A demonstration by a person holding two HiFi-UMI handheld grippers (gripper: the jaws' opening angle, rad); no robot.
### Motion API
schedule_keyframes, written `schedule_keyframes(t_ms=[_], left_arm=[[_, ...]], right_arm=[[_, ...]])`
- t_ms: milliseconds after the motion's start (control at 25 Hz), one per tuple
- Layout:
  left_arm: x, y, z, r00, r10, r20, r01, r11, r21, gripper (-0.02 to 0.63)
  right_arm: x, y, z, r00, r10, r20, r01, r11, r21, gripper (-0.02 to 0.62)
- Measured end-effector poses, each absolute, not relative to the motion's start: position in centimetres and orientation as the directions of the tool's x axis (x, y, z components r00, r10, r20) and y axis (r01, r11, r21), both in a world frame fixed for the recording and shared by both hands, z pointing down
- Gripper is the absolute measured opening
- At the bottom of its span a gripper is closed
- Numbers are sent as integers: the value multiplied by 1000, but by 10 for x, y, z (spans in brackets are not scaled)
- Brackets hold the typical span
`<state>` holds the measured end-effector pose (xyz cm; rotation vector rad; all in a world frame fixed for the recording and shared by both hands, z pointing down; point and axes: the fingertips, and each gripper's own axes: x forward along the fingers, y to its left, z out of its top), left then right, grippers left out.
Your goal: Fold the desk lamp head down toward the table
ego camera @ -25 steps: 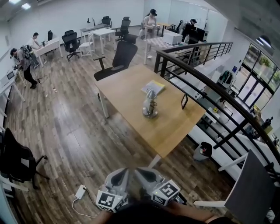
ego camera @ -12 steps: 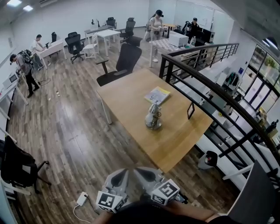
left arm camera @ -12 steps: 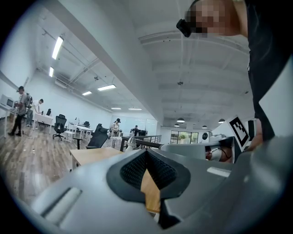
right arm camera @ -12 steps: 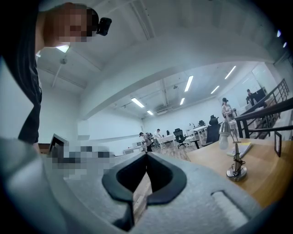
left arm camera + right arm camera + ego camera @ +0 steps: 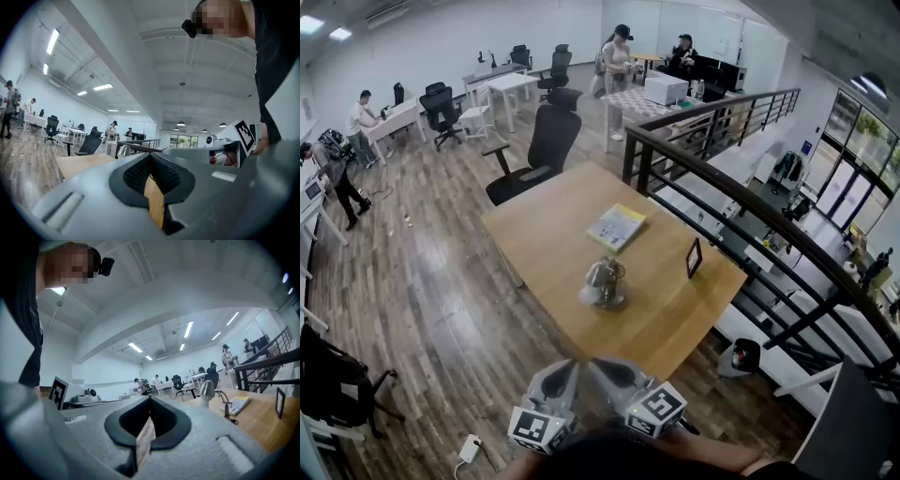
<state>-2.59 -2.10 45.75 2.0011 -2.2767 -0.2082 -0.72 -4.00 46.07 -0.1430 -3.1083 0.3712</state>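
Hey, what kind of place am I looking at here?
Most likely an open-plan office on an upper floor: rows of white desks, black office chairs, and a railing overlooking a lower level.

The desk lamp [image 5: 602, 281] is shiny silver, standing on a pale honey-coloured wooden table [image 5: 544, 244]. At its twelve o'clock a booklet [image 5: 616, 226] shows yellow with paler patches. At its three o'clock is a small black frame [image 5: 695, 258]. The office chair [image 5: 546, 145] at eleven is black, as is the railing [image 5: 741, 202]. The floor [image 5: 422, 291] is streaky dark brown planks. The left gripper [image 5: 565, 368] and right gripper [image 5: 605, 367] are grey, with black square markers on white.
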Motion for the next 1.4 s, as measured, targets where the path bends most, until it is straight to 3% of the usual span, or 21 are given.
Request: schedule_keyframes(t_ms=[440, 760, 1160, 1400], left_arm=[[-47, -97, 451, 13, -1000, -14, -986, -15, 169, 2], [-105, -140, 439, 158, -987, -19, -977, -159, 144, 2], [-171, -182, 441, 360, -933, -8, -921, -357, 154, 2], [-186, -197, 450, 469, -883, 10, -871, -461, 171, 2]], right_arm=[[-26, -117, 466, -999, -51, 12, -52, 965, -256, 3], [-72, -162, 459, -975, -222, 16, -219, 944, -245, 8], [-127, -212, 481, -872, -471, 132, -488, 820, -299, 159], [-139, -223, 490, -805, -565, 180, -592, 746, -305, 193]])
